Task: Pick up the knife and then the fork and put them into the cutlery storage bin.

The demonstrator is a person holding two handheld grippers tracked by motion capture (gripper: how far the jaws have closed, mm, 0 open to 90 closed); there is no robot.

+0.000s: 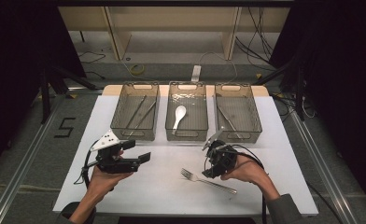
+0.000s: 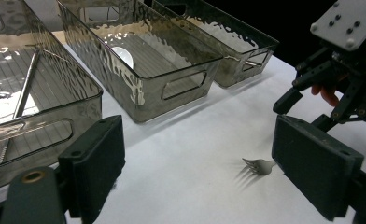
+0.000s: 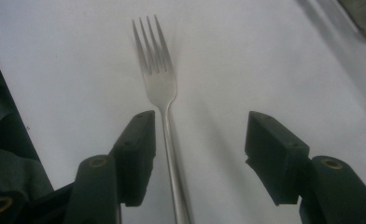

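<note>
A dark room with a grey floor and a pale wooden frame at the back surrounds a white table (image 1: 139, 186). Everything below is placed from the middle bin (image 1: 186, 117), the central one of three smoked, see-through plastic bins with cut-out handles that stand in a row along the table's far half.

The left bin (image 1: 135, 111) stands just beside it on one side and holds two long thin metal pieces lying aslant. The right bin (image 1: 237, 119) stands just beside it on the other side and holds one more thin metal piece. The middle bin itself holds one white spoon (image 1: 178, 116), bowl toward the far end.

The left gripper (image 1: 137, 150) hangs in front of the left bin's near wall, held by a hand, its jaws spread wide with nothing between them. The right gripper (image 3: 197, 149) sits in front of the gap between the middle and right bins, pointing down at the table; its jaws are parted and empty-handed, one pad on each side of the fork's handle without pressing on it.

The fork (image 1: 208, 181) is the single one: plain shiny steel, four tines, a slim straight handle. It lies flat on the table well in front of the middle bin, tines toward the left gripper.
</note>
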